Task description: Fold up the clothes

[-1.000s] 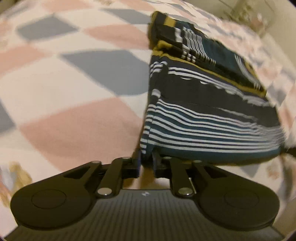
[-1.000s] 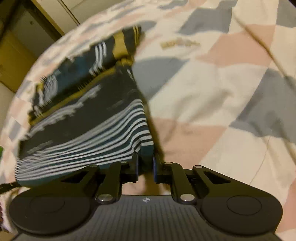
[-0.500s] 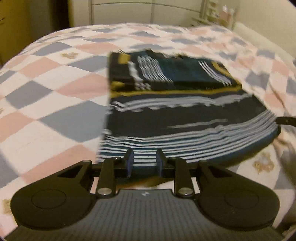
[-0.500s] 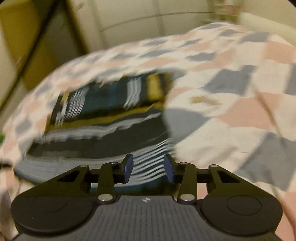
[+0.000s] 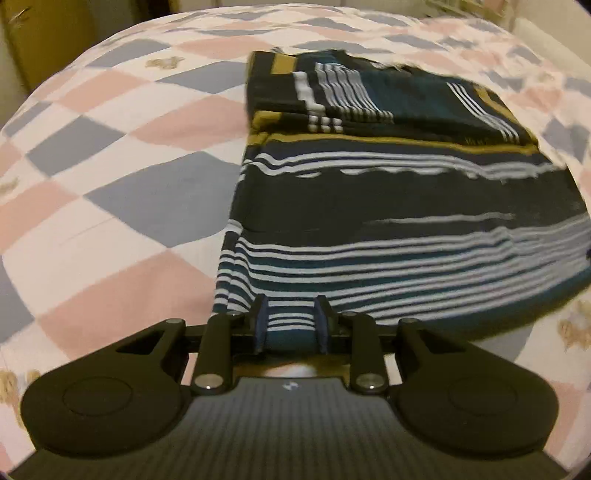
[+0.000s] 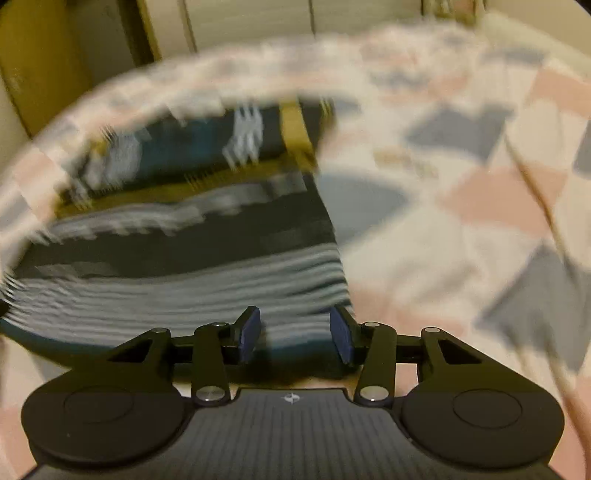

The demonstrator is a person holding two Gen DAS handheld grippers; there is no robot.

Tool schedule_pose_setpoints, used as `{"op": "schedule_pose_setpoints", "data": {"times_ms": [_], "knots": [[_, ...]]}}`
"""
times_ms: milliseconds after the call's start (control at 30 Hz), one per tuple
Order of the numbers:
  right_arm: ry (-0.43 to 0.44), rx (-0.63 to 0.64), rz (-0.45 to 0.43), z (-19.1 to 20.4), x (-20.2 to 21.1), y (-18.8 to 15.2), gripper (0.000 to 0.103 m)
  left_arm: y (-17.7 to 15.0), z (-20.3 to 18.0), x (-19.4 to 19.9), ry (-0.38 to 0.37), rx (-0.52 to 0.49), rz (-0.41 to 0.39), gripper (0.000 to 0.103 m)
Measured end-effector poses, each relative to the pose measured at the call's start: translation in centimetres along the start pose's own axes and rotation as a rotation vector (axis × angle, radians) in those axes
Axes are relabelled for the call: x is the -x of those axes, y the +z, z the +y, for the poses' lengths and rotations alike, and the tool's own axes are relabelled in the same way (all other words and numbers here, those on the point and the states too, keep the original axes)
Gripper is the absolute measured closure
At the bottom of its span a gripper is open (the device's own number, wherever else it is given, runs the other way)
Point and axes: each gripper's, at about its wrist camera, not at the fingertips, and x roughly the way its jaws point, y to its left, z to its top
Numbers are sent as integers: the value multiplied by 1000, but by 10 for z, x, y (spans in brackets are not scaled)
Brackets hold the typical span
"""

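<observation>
Striped garment (image 5: pixel 399 206) folded on bed (image 5: pixel 122 177), frame centre-right. Left tongs (image 5: pixel 290 325) parted, empty, at near hem; right tongs (image 6: pixel 293 334) likewise, wider. Risk: careless withdrawal snags hem, undoes fold.

Premises: a domestic bedroom. A bed fills both views, covered by a checked bedspread (image 5: pixel 122 155) in pink, grey and white. Pale panelled wardrobe doors (image 6: pixel 255 26) stand along the top of the right wrist view, with a yellow-brown door (image 6: pixel 40 62) at upper left. Lighting is warm and dim.
</observation>
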Motion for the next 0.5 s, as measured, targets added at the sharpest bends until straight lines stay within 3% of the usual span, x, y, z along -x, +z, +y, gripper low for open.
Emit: {"op": "schedule_pose_setpoints", "data": {"times_ms": [233,500], "knots": [[-54,-29,-2,17,19,14,51,12,-25,21,105,63,45,73],[4,-52,7,24,30,18,45,4,-50,41,132,93,64,70]]}}
